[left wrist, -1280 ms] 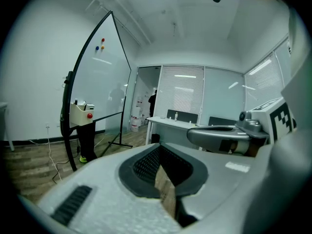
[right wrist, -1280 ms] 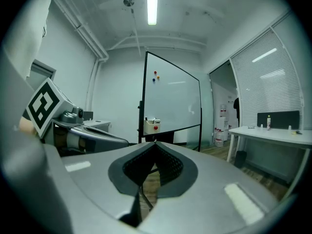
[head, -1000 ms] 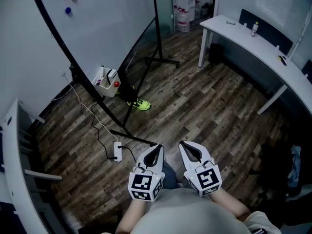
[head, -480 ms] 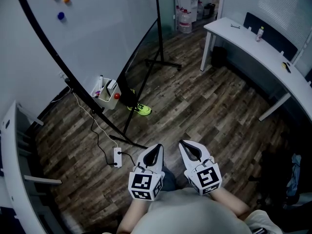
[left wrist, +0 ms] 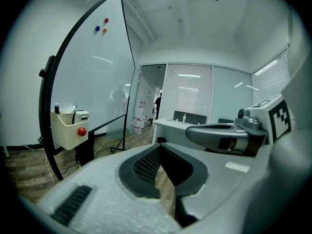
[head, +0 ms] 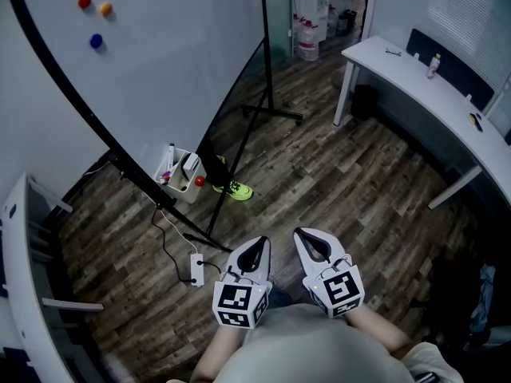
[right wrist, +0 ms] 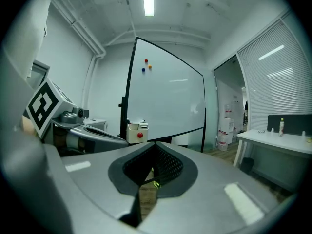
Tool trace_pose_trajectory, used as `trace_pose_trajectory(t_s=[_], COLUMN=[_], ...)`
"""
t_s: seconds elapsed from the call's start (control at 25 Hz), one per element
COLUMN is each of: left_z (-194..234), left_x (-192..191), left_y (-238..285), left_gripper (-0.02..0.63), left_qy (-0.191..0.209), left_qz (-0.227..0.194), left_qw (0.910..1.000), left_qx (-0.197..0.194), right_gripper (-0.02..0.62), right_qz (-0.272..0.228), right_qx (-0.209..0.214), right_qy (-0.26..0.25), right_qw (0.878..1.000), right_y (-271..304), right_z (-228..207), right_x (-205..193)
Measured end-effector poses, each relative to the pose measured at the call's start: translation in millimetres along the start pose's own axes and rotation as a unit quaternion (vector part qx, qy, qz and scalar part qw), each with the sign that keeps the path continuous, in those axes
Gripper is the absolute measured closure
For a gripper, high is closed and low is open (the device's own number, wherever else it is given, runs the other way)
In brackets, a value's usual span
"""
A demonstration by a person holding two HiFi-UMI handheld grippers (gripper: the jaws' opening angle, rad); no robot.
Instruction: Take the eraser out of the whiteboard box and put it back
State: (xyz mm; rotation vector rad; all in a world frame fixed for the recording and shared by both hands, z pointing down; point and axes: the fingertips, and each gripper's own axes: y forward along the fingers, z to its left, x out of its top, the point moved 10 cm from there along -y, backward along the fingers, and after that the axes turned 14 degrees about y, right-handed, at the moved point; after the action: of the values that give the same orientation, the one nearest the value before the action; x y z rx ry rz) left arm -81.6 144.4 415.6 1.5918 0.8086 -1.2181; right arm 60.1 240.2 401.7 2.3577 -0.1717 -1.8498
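Note:
A white box hangs on the whiteboard's lower frame, with the eraser and markers standing in it and a red magnet on its side. My left gripper and right gripper are held side by side close to my body, both shut and empty, well short of the box. In the left gripper view the box is ahead at the left with the eraser on top, beyond my left gripper. In the right gripper view the box is straight ahead of my right gripper.
The whiteboard stands on black legs over a wooden floor. A power strip and cable lie near its foot, beside a green shoe. A long white desk runs along the right. A white shelf is at the left.
Both grippers have moved forward together toward the whiteboard, still shut. The box has slid lower and to the right in the head view.

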Motion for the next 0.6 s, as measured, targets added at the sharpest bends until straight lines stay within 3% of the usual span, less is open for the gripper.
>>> trace_pose_trajectory(t_s=[0.6], left_z=[94], left_x=[0], left_y=[21], left_gripper=[0.604], left_qy=[-0.004], left_qz=[0.007], left_qw=[0.9995], left_qx=[0.031], right_gripper=[0.589], right_qz=[0.006], right_qx=[0.038], right_qy=[-0.007], right_qw=[0.999], right_y=[106], right_z=[9], right_x=[19])
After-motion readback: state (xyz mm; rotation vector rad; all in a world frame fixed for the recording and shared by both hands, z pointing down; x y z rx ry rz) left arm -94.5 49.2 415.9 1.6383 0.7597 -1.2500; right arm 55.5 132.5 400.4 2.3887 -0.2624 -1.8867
